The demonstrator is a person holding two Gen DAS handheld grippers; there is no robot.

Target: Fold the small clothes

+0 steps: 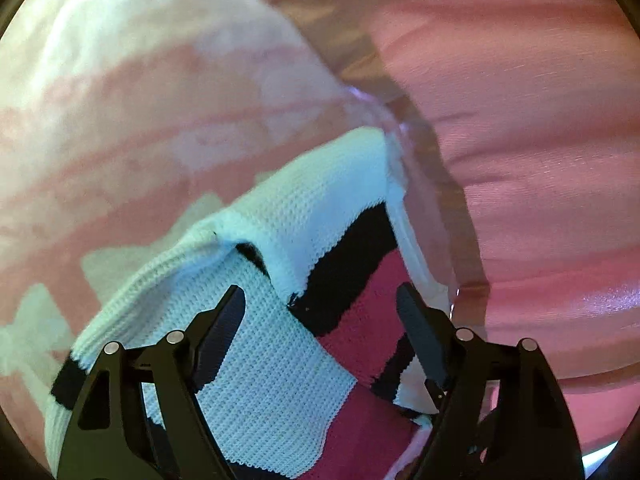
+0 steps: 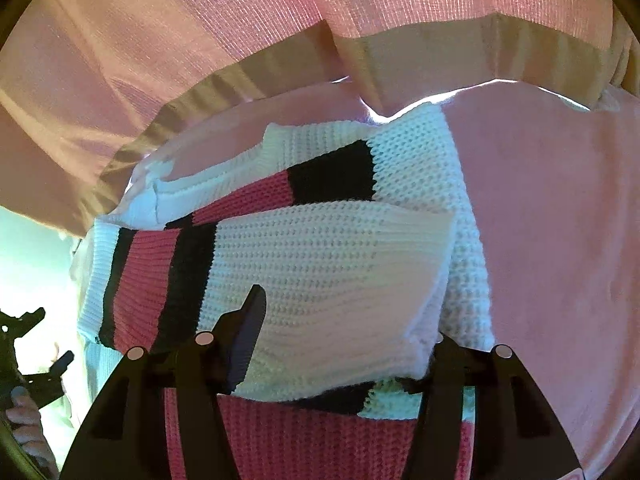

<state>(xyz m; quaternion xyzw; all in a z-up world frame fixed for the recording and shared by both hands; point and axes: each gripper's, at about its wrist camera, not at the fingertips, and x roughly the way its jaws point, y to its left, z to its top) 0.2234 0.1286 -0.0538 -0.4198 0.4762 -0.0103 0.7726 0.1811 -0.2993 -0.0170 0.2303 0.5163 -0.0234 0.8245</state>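
Two claws worked over one garment, a small chunky-knit sweater [image 2: 320, 264] in white with pink and black bands, lying on a pale pink cloth-covered surface [image 2: 560, 240] close under a hanging pink curtain [image 2: 200, 20] with a duller hem band. In the right wrist view the sweater filled the centre and lower half of the frame; a white sleeve [image 2: 340, 280] lay folded across the body, probably to narrow the piece before the next fold. That sleeve ran roughly left to right, its ribbed cuff toward the right of the frame, while the neckline opened toward the upper left. The sweater's body seemed to run from the bottom of the frame up toward the curtain, though its lower end was hidden.

The right claw [image 2: 344, 328] stood partly open around the sleeve, its right finger hidden under the cloth, so whether it pinched I could not tell. The left claw [image 1: 320, 312] hung wide open above the knit, holding nothing, likely just clear of a placed fold. In its view the sweater stretched from lower left toward the upper right.
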